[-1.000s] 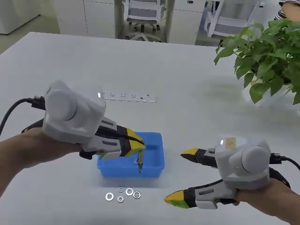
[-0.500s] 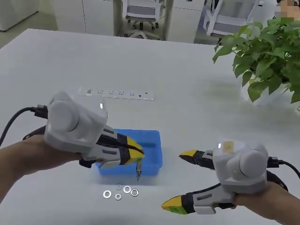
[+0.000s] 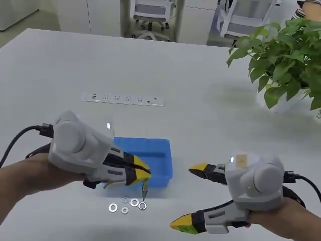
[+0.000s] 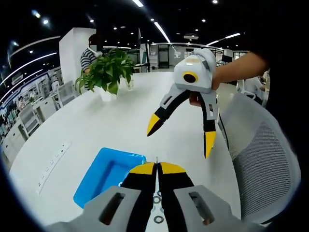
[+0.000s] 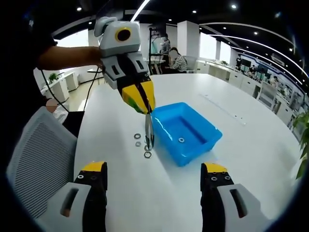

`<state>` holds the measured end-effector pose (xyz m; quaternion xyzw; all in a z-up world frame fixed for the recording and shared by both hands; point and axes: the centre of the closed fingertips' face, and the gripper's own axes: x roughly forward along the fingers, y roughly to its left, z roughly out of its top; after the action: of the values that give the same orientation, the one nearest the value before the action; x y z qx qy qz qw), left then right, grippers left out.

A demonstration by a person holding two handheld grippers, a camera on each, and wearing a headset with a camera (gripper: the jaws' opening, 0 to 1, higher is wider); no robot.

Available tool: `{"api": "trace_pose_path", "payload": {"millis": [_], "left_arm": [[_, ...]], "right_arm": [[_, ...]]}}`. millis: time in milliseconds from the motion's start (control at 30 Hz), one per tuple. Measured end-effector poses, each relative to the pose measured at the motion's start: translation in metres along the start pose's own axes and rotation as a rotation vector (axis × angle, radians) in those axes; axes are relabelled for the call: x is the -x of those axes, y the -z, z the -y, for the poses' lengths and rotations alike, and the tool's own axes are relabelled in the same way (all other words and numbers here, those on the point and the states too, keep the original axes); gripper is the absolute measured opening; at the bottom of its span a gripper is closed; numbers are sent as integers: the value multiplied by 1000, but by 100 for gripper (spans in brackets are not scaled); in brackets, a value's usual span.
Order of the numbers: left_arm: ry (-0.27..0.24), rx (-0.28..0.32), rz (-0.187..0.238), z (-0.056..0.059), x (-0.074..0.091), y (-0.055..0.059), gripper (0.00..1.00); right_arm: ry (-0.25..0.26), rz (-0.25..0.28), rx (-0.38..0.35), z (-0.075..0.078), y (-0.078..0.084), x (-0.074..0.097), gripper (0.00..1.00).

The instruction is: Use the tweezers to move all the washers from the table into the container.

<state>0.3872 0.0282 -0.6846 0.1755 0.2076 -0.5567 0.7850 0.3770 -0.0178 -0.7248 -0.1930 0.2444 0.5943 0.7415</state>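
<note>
**Near field.** My right gripper (image 3: 189, 197) hovers over the pale grey counter (image 3: 210, 115). Its yellow-tipped jaws are spread wide with nothing between them, and in the right gripper view they stand well apart. A small pale patch on top of its housing is too blurred to read.

**Left of it.** My left gripper (image 3: 144, 173) has its jaws pressed together on the tweezers (image 3: 144, 190), which point steeply down at the counter. In the left gripper view the two yellow tips meet, with the thin tweezers running out between them.

**Work zone.** Four washers (image 3: 134, 203) lie loose in a small cluster on the counter, just in front of the near wall of the container (image 3: 159, 179). The tip of the tweezers comes down at the right side of this cluster. I cannot tell whether it touches or grips one.

**Container.** This is a shallow blue rectangular tray, open at the top. In the right gripper view a fifth washer (image 5: 181, 140) lies on its floor.

**Middle distance.** A white power strip (image 3: 123, 99) lies flat on the counter, well beyond the container. Its markings are too small to read.

**Far field.** A leafy green plant (image 3: 286, 55) stands at the right of the counter. Office chairs (image 3: 150, 12) stand past the far edge.
</note>
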Motion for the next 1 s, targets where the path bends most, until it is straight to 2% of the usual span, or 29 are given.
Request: {"api": "trace_pose_path", "payload": {"millis": [567,800,1000], "left_arm": [[5,3,-13,-1,-7,15,6],[7,7,-6,-1,-6,15,6],[15,4,-10,-2,-6,15,6]], "right_arm": [[-19,-9,-1,-5,5,-1,79],[-40,-2,25,-7,4,-4,76],[-59,10,67,-6,-4,-11,68]]}}
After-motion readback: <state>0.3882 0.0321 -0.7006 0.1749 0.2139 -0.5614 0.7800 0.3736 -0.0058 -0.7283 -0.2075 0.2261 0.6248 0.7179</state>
